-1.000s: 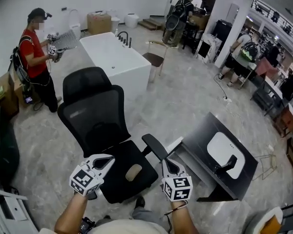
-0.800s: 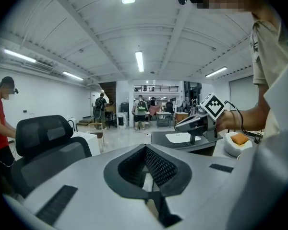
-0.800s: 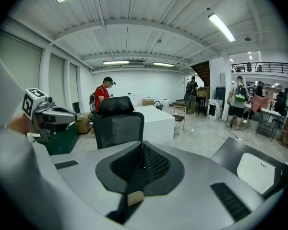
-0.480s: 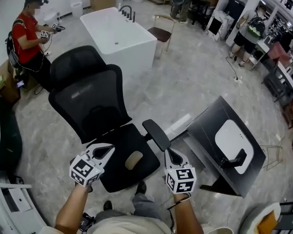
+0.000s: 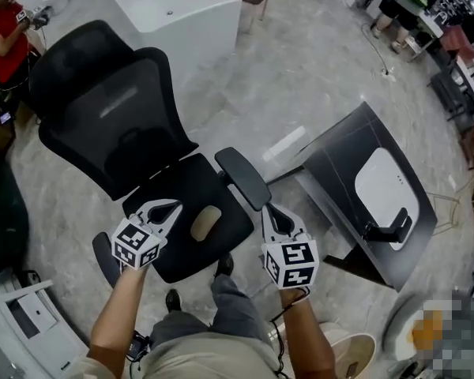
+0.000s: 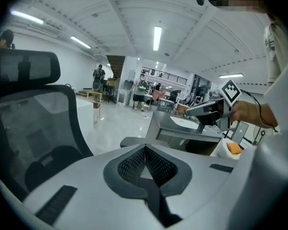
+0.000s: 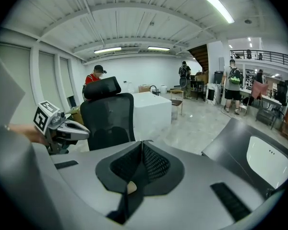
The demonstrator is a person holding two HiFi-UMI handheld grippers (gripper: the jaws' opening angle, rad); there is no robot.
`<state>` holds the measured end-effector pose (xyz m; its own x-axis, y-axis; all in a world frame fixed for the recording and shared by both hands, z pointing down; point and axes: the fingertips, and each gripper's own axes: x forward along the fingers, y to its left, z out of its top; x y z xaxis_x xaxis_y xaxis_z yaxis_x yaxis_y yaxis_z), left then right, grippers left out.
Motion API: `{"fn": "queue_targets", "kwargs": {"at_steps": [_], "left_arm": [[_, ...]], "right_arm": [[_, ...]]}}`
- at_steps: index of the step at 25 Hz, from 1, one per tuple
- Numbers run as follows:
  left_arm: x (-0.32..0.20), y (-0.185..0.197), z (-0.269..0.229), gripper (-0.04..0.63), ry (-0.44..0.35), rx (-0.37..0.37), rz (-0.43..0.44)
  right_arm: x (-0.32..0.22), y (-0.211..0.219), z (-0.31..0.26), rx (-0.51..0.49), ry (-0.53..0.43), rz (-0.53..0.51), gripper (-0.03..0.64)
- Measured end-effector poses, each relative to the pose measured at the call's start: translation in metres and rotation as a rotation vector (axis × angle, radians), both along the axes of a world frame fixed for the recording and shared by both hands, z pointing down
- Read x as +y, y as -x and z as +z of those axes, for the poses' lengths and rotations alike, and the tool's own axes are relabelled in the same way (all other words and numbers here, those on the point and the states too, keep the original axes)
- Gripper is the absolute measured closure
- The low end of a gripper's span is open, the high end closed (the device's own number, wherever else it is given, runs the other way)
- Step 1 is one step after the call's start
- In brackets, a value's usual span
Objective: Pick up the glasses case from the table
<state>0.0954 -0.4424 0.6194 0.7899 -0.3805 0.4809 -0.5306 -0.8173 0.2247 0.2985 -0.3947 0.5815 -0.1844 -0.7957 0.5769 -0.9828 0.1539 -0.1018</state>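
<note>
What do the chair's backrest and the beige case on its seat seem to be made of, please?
The backrest: black mesh, probably in a plastic frame; light shows through it. The beige case: matte, no glare; fabric or leatherette, unclear.

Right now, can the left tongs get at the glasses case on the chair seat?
Probably yes: the glasses case lies bare on the seat beside the left tongs, nothing between them. The tongs are shut and must open first.

White left claw (image 5: 172,206), white right claw (image 5: 267,208)
</note>
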Motion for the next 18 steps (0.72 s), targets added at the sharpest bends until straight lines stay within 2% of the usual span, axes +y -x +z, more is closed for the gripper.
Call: {"fn": "queue_targets", "kwargs": {"at_steps": [11, 18], "left_arm": [[-0.008, -0.037, 0.136, 0.577, 0.185, -0.063, 0.011], [-0.001, -0.04, 0.208, 0.487, 0.286, -0.136, -0.005]], "right_arm": [[-0.011, -0.024, 0.068, -0.003, 0.076, 0.004, 0.591], [-0.01, -0.034, 0.101, -0.012, 0.112, 0.016, 0.591]]}}
